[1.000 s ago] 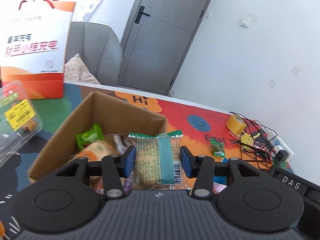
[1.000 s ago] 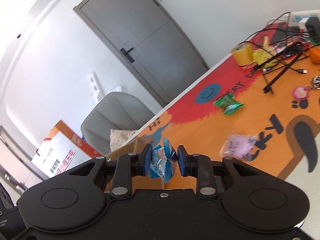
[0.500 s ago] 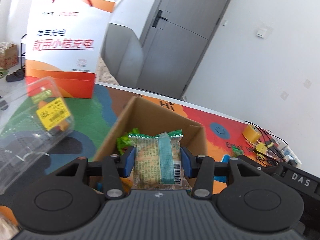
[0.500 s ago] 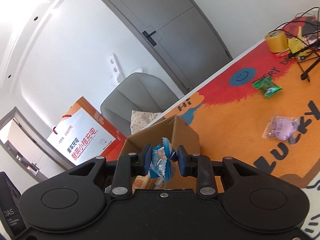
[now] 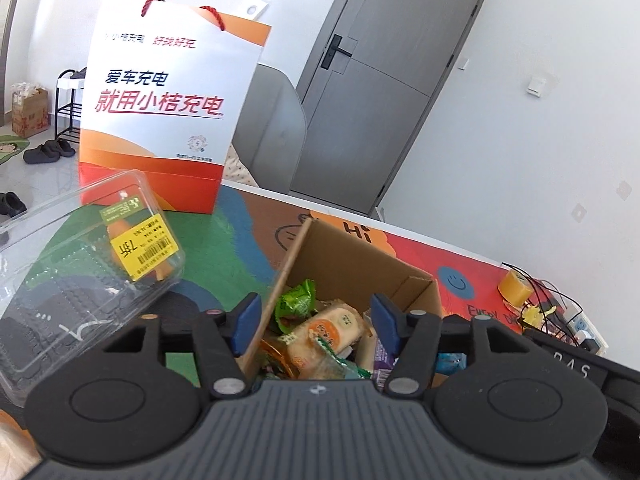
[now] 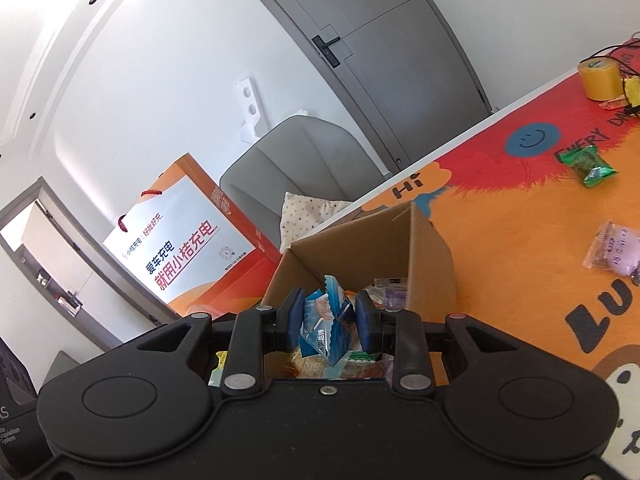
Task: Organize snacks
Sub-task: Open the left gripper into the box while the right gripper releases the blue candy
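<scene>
Left gripper (image 5: pixel 314 322), matte black with blue rubber pads, is opening with nothing clamped; its jaws straddle the left wall of the brown corrugated cardboard box (image 5: pixel 404 270), where crinkly snack packets (image 5: pixel 328 330) lie heaped just below. Right gripper (image 6: pixel 329 321), of the same build, pinches a creased glossy blue foil snack packet (image 6: pixel 326 326) upright over that box (image 6: pixel 430 256), near its front edge

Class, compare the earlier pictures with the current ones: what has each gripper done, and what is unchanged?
The left gripper, jaws opening, has let go of the green-striped snack packet it held; nothing is between them now, above the cardboard box. The right gripper moved over the box. Unchanged: it still clamps the blue snack packet; the green candy and pink packet lie on the mat.
</scene>
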Demonstrator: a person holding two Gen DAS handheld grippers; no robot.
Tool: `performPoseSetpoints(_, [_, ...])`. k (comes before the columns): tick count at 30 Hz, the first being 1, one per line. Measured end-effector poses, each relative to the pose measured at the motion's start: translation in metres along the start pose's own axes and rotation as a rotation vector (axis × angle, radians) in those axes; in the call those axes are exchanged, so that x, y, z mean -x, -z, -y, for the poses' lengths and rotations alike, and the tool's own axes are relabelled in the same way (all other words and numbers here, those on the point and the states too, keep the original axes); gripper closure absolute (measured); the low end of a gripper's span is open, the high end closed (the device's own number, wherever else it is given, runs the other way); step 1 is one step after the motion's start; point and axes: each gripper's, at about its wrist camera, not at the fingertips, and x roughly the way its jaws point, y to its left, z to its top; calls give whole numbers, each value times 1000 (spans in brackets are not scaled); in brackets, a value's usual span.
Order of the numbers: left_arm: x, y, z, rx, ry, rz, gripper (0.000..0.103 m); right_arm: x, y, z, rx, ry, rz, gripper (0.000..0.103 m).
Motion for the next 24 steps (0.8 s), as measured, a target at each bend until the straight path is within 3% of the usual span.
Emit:
performPoseSetpoints(4, [3, -2, -3, 3, -14, 14, 30, -3, -1, -5, 14, 1, 8, 58])
performPoseSetpoints(11, [3, -2, -1, -8, -33, 16, 18, 8, -5, 4, 9, 46, 26, 50])
performPoseSetpoints(24, [-3, 13, 37, -70, 26, -56, 13, 49, -11, 43, -16, 158, 48, 24])
